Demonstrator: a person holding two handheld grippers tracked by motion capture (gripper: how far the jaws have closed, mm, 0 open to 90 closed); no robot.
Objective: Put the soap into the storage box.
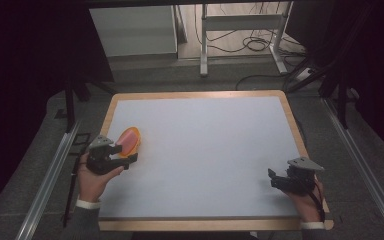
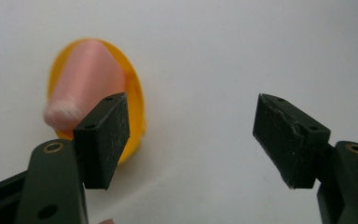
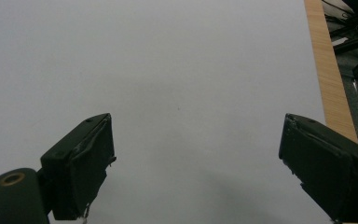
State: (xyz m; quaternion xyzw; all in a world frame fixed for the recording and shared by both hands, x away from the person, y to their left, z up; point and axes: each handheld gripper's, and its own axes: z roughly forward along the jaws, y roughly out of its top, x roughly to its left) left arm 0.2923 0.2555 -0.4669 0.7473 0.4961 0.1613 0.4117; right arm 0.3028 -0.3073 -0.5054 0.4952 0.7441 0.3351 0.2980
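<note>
A pink cone on a round orange base lies on its side at the left of the white table top. My left gripper is open right beside it, just short of its near side. In the left gripper view the pink cone lies ahead and to the left, partly behind the left jaw, and the gap of my left gripper holds nothing. My right gripper stands open near the table's front right corner. In the right gripper view, bare white surface lies between the jaws of my right gripper.
A wooden rim borders the white top; it runs along the right in the right gripper view as the wooden rim. Metal rails flank the table. Beyond the far edge stand a white cabinet, a metal frame and floor cables.
</note>
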